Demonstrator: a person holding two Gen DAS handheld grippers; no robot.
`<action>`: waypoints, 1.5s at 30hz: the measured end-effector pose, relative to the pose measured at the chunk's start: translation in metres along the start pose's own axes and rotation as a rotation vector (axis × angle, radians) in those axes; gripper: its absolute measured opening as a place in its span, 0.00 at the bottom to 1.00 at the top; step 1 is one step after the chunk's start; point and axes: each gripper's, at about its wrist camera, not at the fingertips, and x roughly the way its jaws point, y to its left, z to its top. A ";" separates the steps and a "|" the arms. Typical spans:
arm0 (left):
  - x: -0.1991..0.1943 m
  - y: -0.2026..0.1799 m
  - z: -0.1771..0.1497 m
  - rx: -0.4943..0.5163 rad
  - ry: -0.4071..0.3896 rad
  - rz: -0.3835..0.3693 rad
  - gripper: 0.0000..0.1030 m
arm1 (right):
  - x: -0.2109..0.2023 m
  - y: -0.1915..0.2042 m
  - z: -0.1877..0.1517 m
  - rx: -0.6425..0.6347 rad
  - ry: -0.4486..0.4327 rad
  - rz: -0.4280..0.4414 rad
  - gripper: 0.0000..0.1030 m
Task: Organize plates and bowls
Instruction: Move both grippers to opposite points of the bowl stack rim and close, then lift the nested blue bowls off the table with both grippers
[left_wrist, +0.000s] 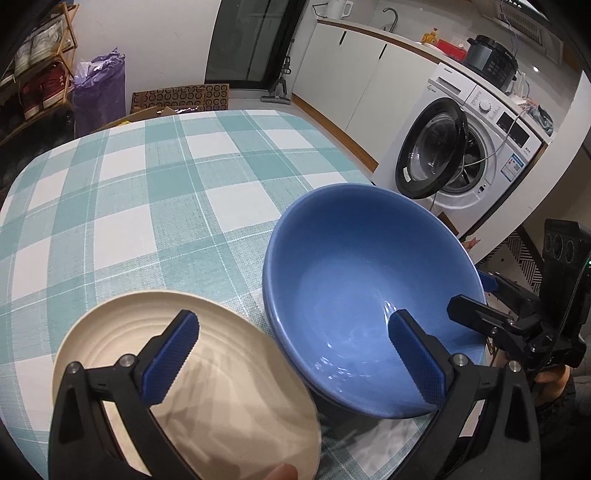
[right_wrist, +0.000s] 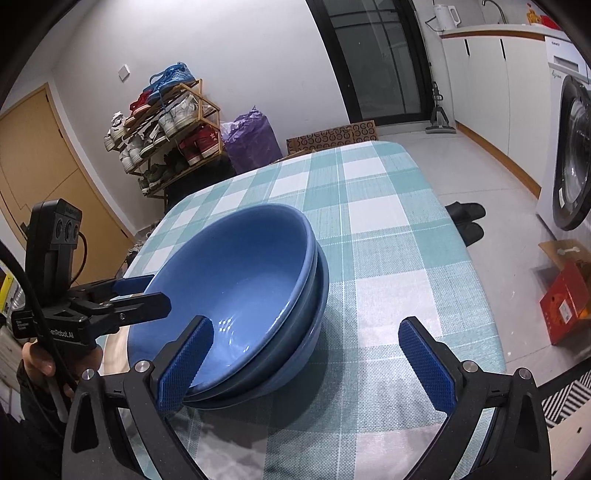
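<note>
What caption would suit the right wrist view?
Open right gripper beside stacked blue bowls on a checked tablecloth.

Left gripper (left_wrist: 291, 358), jaws spread wide, angled downward, nothing gripped, right gripper (right_wrist: 306, 363), jaws equally wide (blue pads bare), angled downward

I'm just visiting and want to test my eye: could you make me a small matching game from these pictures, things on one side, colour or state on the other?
Things:
1. stacked bowls
2. plate
3. tablecloth
4. washing machine door

Descriptions:
A. swung open
B. cream, ridged rings
C. blue, nested together
D. teal and white checks

Pairs: 1-C, 2-B, 3-D, 4-A
</note>
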 end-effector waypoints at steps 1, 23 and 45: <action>0.001 0.000 0.000 -0.006 0.001 -0.003 1.00 | 0.002 0.000 0.000 0.002 0.006 0.003 0.99; 0.010 -0.010 0.000 0.012 0.054 -0.095 0.95 | 0.019 0.005 -0.003 0.021 0.070 0.116 0.92; 0.006 -0.011 -0.004 0.016 0.072 -0.069 0.53 | 0.007 0.017 -0.002 -0.021 0.052 0.080 0.65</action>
